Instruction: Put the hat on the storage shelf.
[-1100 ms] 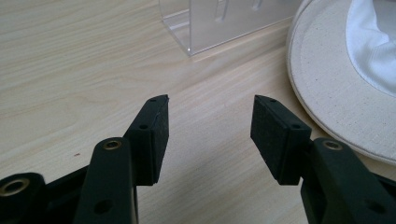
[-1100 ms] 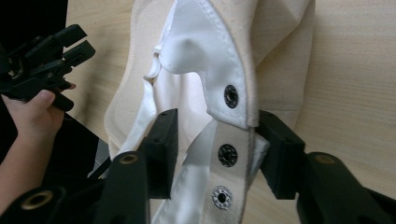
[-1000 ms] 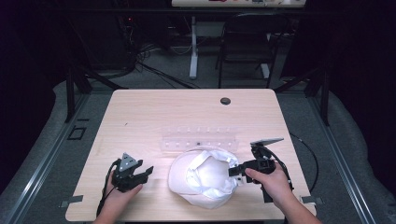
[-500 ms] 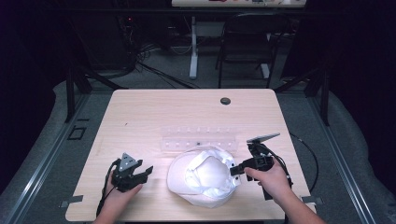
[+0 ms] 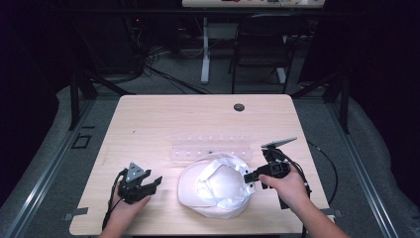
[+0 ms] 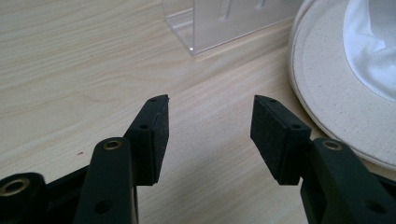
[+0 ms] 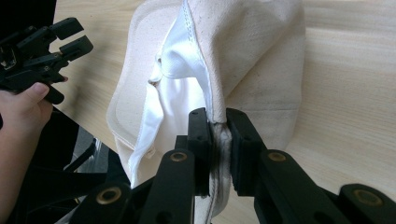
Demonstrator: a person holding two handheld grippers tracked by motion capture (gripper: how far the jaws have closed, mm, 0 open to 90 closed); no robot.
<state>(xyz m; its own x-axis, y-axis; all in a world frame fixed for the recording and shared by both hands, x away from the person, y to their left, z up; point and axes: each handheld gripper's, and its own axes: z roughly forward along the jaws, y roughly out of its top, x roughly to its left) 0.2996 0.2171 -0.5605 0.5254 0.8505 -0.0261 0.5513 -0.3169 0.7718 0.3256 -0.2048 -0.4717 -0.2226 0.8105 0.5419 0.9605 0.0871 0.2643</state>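
Observation:
A white cloth hat [image 5: 213,191] lies crown down on the wooden table [image 5: 148,124], near its front edge. My right gripper [image 5: 250,179] comes in from the hat's right side, shut on the edge of the brim. In the right gripper view its pads [image 7: 216,119] pinch the seamed rim of the hat [image 7: 261,56], which rises folded above them. My left gripper [image 5: 152,187] rests on the table a short way left of the hat, open, with bare wood between its jaws [image 6: 210,112]. The hat's brim [image 6: 336,93] lies to their right, untouched. The left gripper [image 7: 81,35] also appears beyond the hat.
A clear plastic rack [image 5: 210,146] stands just behind the hat, and its corner [image 6: 233,18] is ahead of the left jaws. A dark round grommet [image 5: 239,107] sits near the table's far edge. A cable [image 5: 322,158] loops off the right side.
The right gripper has shifted slightly left into the hat's edge, and the brim there now stands gathered up between its jaws. The left gripper has not moved.

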